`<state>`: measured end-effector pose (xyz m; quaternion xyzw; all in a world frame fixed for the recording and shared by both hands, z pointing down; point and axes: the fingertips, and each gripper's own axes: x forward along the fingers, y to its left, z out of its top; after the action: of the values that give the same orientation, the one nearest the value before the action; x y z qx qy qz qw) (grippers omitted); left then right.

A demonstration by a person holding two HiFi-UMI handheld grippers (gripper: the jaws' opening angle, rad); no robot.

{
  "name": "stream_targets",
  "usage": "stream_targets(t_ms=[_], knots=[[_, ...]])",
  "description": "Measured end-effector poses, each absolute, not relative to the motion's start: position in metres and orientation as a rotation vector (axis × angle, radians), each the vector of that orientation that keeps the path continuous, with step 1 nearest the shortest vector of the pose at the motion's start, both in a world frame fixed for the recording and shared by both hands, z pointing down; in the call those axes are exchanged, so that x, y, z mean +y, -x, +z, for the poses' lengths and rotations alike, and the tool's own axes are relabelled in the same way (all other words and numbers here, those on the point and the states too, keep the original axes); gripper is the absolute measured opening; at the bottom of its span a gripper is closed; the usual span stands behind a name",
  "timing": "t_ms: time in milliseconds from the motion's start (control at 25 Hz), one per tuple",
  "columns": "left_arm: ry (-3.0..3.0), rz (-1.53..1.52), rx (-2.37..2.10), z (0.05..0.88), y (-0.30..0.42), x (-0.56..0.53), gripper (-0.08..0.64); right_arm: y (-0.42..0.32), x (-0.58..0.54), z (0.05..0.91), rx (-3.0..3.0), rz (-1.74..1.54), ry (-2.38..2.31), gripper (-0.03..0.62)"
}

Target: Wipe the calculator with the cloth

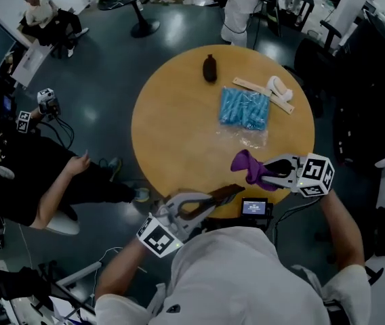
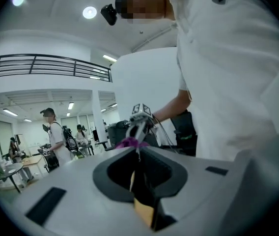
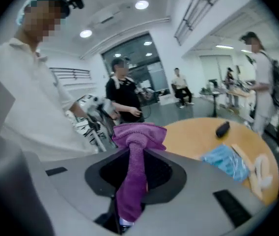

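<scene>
Left gripper (image 1: 208, 201) clamps a thin slab, likely the calculator (image 1: 228, 191), presented toward the purple cloth (image 1: 247, 165) pinched in the right gripper (image 1: 266, 172), ready for wiping

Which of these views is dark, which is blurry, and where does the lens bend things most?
Head view: dim overall, only the table reads warmly lit. Left gripper view: heavy fisheye curves the railing; ceiling lamp flares; close calculator soft. Right gripper view: black corners, cloth slightly blurred.

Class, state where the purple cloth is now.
In the head view, the purple cloth sits clamped in the right gripper, over the round table's near right edge.
</scene>
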<state>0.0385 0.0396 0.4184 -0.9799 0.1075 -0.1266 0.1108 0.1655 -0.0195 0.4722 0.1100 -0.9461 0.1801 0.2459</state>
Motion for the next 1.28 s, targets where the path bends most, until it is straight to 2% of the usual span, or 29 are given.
stream_targets(t_ms=[160,280,480,1280], knots=[[2.877,-0.353,0.211,0.413,-0.046,0.056,0.042,-0.127,0.006,0.374,-2.641,0.26,0.087,0.083],[2.845,-0.31,0.13,0.398,-0.056,0.072,0.042,-0.105,0.025,0.348,-2.612,0.28,0.285,0.083],[2.784,-0.251,0.061,0.372,-0.063,0.087,0.043,-0.094,0.068,0.368,-2.444,0.349,0.526,0.083],[2.6,-0.218,-0.253,0.345,-0.084,0.154,0.043,-0.079,0.111,0.384,-2.29,0.758,0.892,0.083]])
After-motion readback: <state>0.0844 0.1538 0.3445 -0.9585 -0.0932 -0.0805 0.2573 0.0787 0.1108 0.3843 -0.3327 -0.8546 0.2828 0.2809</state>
